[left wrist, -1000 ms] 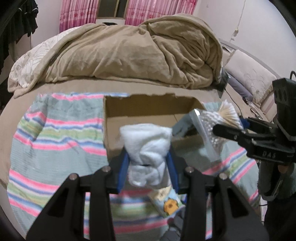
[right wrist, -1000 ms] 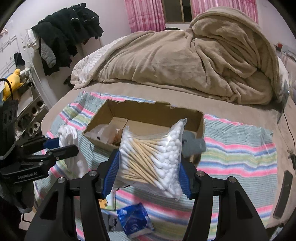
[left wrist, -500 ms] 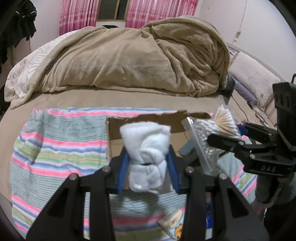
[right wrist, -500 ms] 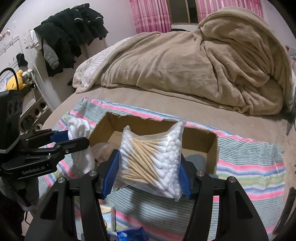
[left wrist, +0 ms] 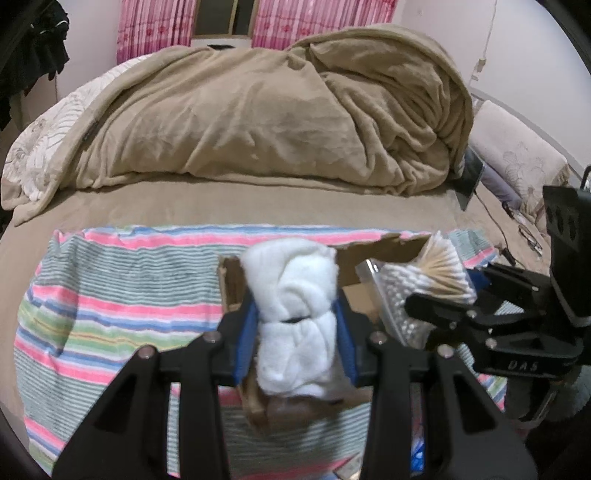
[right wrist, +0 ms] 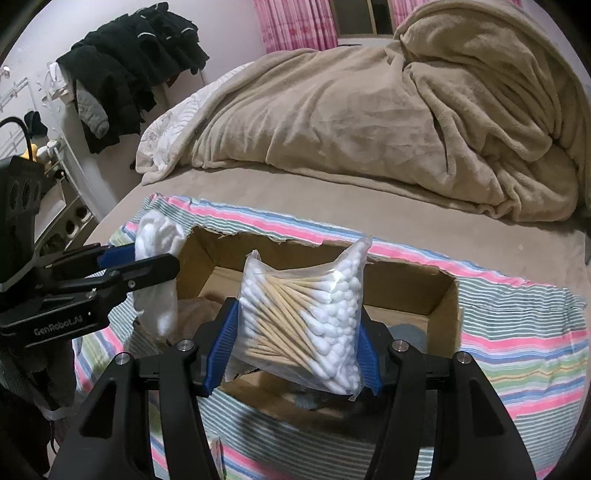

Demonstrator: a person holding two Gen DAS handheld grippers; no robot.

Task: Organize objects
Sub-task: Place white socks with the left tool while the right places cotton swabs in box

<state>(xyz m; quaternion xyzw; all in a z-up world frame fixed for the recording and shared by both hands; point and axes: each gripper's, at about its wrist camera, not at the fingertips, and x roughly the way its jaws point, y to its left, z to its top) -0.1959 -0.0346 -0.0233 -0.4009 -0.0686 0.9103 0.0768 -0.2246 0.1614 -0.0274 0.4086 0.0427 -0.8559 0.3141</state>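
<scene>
Sitting clamped in right tool (right wrist: 293,347): swab bag (right wrist: 303,317).

I am working in a home bedroom. In front of me is a bed (left wrist: 221,203) with a rumpled tan blanket (left wrist: 280,110) heaped across it and a floral pillow (left wrist: 517,162) at the right side. A striped cloth (right wrist: 517,332) is spread over the near part of the mattress. Pink curtains (left wrist: 147,29) hang at the window behind the bed, and dark clothes (right wrist: 122,66) are piled on a rack against the wall to the left.
</scene>
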